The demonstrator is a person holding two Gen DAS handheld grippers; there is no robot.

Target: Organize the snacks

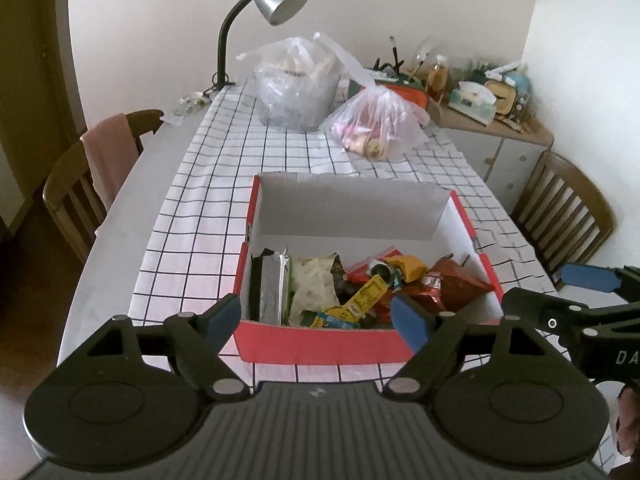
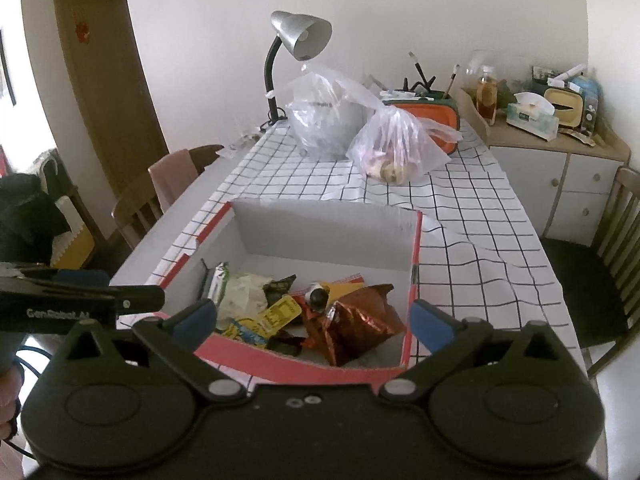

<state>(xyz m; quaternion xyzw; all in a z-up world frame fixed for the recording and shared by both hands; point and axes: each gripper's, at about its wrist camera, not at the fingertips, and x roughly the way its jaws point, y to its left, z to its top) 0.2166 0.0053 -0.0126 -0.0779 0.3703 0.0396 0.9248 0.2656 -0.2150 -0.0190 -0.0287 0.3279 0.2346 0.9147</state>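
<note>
A red cardboard box [image 1: 320,346] with a white inside sits open on the checked cloth, its far flap standing upright. The snacks lie heaped loosely along its near side: a silver and black packet [image 1: 272,286] standing on edge at the left, a pale green crumpled wrapper [image 1: 314,282] beside it, and a yellow packet [image 1: 366,298] in the middle. A crinkled reddish-brown foil bag [image 1: 452,286] fills the right corner, and the far half of the box is bare.

Table [image 1: 108,240], white top, long axis running away from the cameras. Checked cloth [image 1: 208,208] covers most of it; left edge strip bare. On the cloth: red box [image 1: 320,344] at near end, two clear plastic bags [image 1: 296,88] toward far end. Desk lamp [image 1: 272,0] at far left corner.
</note>
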